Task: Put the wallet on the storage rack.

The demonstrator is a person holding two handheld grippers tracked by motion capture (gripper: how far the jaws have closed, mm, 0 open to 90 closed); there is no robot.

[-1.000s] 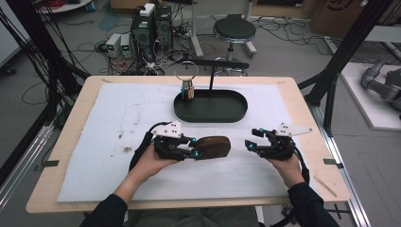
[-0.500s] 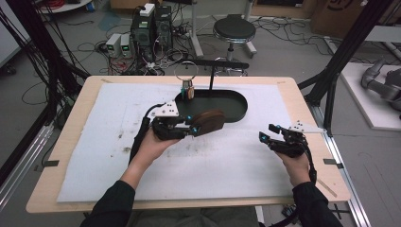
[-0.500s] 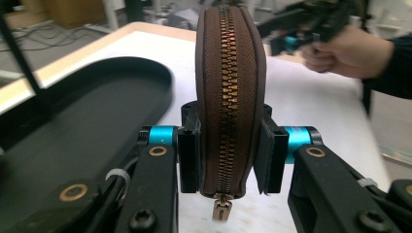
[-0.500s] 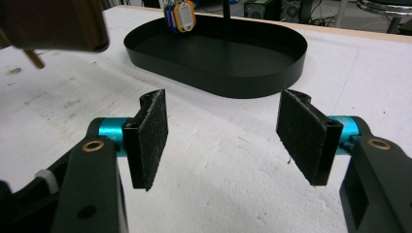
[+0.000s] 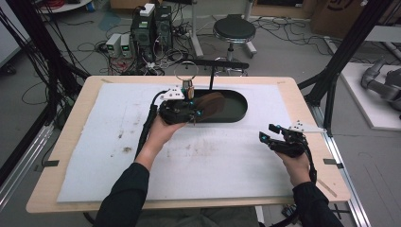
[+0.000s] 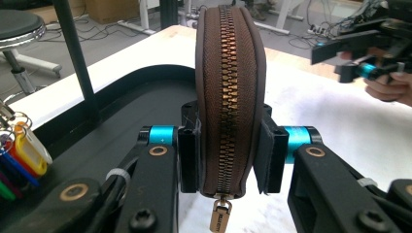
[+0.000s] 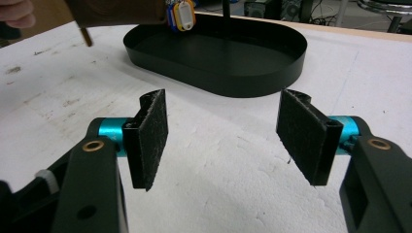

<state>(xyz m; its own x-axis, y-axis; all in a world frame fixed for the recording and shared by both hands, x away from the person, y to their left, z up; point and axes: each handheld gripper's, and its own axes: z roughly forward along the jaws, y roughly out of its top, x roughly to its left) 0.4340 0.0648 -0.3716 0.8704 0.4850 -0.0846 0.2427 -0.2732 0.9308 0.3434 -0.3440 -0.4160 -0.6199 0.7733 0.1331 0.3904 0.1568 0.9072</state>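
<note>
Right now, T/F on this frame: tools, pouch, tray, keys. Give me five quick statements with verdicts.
1. The left tool is shut on the brown zip pouch. True.
2. The right tool holds a key ring. False: its jaws stand open with nothing between them.
3. The pouch is carried over the black oval tray. True.
4. The pouch's zip is open. False: it is closed, the pull hanging at the bottom.
5. The coloured key tags lie on the white mat. False: they are at the tray.

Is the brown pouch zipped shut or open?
Zipped shut: on the brown pouch, the zipper teeth meet all along the visible edge.
</note>
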